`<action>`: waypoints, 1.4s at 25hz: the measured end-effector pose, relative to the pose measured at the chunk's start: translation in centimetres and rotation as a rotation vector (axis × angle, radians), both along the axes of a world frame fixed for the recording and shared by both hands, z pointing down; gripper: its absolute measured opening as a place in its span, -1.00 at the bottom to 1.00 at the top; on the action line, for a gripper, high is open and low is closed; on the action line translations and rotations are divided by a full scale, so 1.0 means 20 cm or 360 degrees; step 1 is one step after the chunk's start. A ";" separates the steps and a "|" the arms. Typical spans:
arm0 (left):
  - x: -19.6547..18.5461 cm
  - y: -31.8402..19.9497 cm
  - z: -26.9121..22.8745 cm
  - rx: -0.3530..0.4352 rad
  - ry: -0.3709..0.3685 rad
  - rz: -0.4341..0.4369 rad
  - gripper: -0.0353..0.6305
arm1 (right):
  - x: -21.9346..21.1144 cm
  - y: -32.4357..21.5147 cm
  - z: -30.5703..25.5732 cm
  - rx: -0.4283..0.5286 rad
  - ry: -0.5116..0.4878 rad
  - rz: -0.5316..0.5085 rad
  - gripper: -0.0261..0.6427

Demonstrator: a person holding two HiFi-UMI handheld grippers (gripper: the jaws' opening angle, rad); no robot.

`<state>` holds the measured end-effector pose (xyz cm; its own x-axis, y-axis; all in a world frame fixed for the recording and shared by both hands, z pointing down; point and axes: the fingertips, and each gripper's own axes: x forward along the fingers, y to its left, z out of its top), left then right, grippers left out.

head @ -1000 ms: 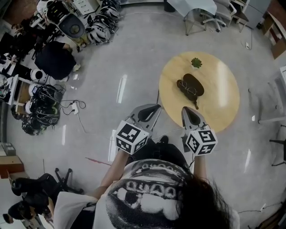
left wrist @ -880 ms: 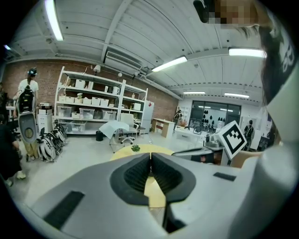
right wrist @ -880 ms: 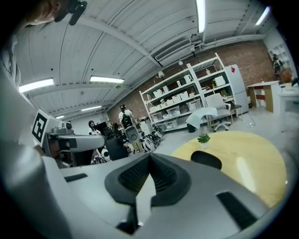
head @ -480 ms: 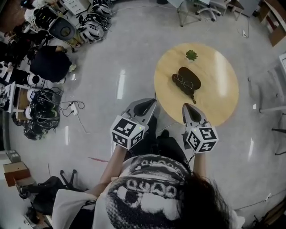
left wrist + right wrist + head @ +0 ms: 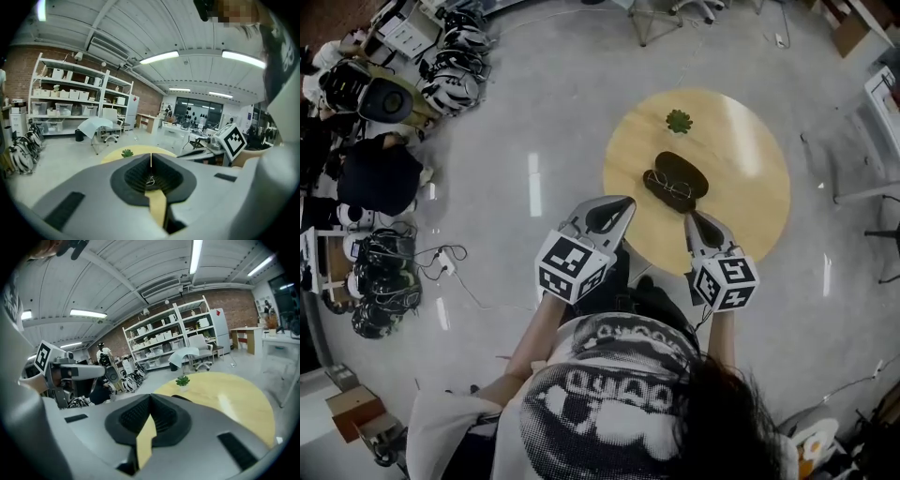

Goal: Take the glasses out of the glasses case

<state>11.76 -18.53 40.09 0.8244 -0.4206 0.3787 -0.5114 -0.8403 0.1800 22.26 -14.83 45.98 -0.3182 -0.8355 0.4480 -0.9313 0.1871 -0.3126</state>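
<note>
Clenched, empty: left tongs (image 5: 617, 204), right tongs (image 5: 697, 221), both short of glasses case (image 5: 684, 172) on bench (image 5: 750, 192). Unclench first; pin case, pinch glasses (image 5: 667, 186) at bridge.

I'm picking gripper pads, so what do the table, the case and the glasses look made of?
Table: pale wood or wood-look laminate, smooth, with a glare streak across it.
Case: dark and matte, maybe leatherette or fabric; too small to tell.
Glasses: thin pale wire-like rims, probably metal; lenses look clear.
</note>
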 end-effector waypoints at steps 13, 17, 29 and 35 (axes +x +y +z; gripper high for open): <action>0.06 -0.40 0.07 -0.0063 -0.0029 0.0370 -0.85 | 0.05 -0.28 0.21 -0.0231 0.0206 0.0063 -0.85; 0.07 -0.47 0.08 -0.0072 -0.0025 0.0465 -0.85 | 0.07 -0.31 0.32 -0.0314 0.0313 -0.0053 -0.83; 0.14 -0.54 0.09 -0.0093 0.0011 0.0714 -0.85 | 0.12 -0.37 0.69 -0.0585 0.0395 -0.0414 -0.48; 0.13 -0.57 0.13 -0.0099 0.0012 0.0725 -0.85 | 0.09 -0.40 0.82 -0.0691 0.0542 -0.0679 -0.28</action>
<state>14.28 -29.96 42.64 0.9228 0.0089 0.3851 -0.0907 -0.9666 0.2396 24.14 -22.79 62.39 -0.3613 -0.3912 0.8464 -0.8637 0.4824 -0.1458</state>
